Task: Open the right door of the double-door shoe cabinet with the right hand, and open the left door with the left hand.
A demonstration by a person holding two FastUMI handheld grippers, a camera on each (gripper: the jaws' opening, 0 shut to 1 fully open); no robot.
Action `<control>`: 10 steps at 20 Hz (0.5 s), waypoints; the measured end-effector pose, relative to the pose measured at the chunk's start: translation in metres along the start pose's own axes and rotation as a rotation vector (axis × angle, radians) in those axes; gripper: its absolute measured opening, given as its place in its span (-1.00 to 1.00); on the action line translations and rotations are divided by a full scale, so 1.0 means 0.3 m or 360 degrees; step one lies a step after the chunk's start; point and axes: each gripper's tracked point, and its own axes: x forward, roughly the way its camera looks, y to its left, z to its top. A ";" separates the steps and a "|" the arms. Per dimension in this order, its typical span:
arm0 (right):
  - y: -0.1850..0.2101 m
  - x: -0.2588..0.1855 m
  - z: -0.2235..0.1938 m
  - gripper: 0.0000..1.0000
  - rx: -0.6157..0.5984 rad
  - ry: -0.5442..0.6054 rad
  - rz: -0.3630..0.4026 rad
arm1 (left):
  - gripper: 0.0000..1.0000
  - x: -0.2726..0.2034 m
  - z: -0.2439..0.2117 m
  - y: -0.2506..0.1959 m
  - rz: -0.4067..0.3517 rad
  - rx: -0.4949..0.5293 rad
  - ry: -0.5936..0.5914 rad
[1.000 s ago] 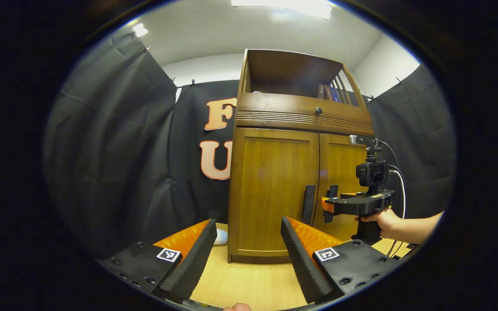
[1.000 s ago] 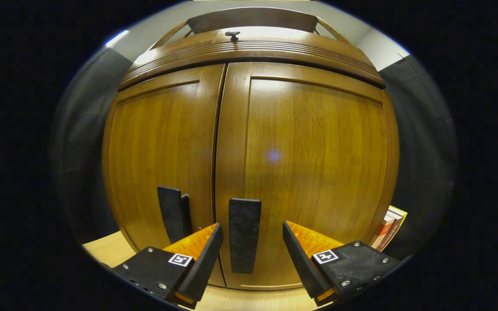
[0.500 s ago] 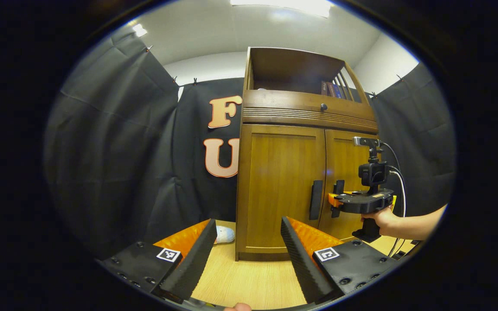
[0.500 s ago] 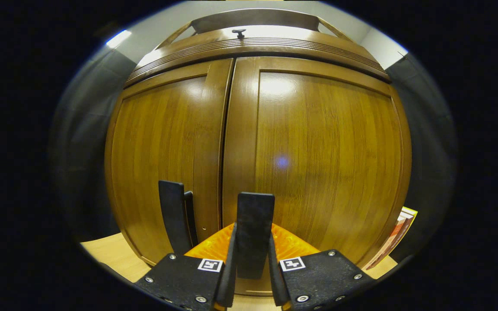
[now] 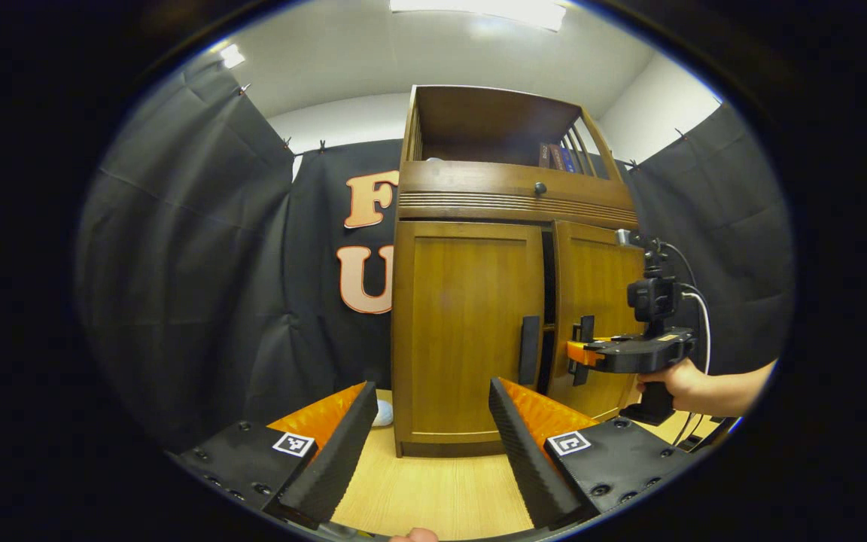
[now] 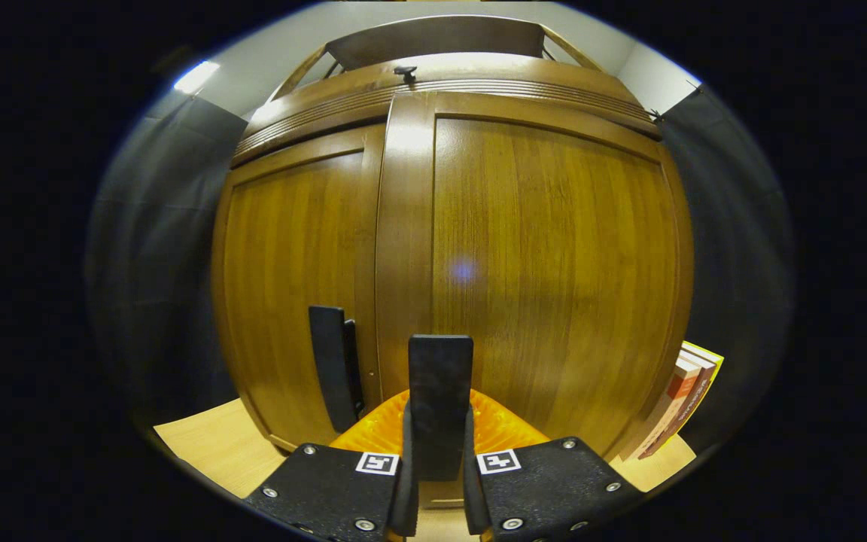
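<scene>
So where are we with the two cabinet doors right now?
Done: right gripper is shut on the right door handle. In hand: right door stands slightly ajar, a dark gap beside the left door. Left: swing it fully open, then left gripper, open and well back, must take the left handle.

I see a pale wood-grain floor (image 5: 433,493) carrying the shoe cabinet (image 5: 471,301), which stands upright on it against the black cloth wall. A small white rounded object (image 5: 382,412), too blurred for me to identify, lies on the floor just beside the cabinet's left side. In the right gripper view, a few books (image 6: 676,410) lean beside the cabinet's right side, standing on the floor (image 6: 208,448).
</scene>
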 end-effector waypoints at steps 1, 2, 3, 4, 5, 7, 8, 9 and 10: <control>-0.008 -0.057 0.002 -0.61 0.0012 0.0004 0.0015 | 0.93 0.003 -0.008 -0.016 -0.0015 -0.0008 0.0010; -0.022 -0.106 0.001 -0.53 0.0022 0.0011 0.0026 | 0.89 0.002 -0.014 -0.032 -0.0030 -0.0015 0.0019; -0.042 -0.160 0.000 -0.53 0.0034 0.0019 0.0040 | 0.89 0.001 -0.022 -0.048 -0.0043 -0.0020 0.0025; -0.061 -0.202 -0.005 -0.53 0.0051 0.0030 0.0046 | 0.89 0.004 -0.027 -0.068 -0.0062 -0.0023 0.0031; -0.086 -0.246 -0.007 -0.46 0.0060 0.0041 0.0049 | 0.89 0.007 -0.032 -0.085 -0.0081 -0.0023 0.0037; -0.131 -0.318 -0.007 -0.53 0.0059 0.0053 0.0040 | 0.89 0.018 -0.040 -0.130 -0.0116 -0.0017 0.0046; -0.153 -0.348 -0.006 -0.54 0.0061 0.0054 0.0031 | 0.89 0.022 -0.047 -0.155 -0.0135 -0.0016 0.0049; -0.183 -0.385 -0.006 -0.54 0.0064 0.0059 0.0020 | 0.89 0.025 -0.047 -0.175 -0.0154 -0.0019 0.0051; -0.210 -0.415 -0.009 -0.53 0.0067 0.0063 0.0006 | 0.94 0.025 -0.051 -0.197 -0.0172 -0.0020 0.0053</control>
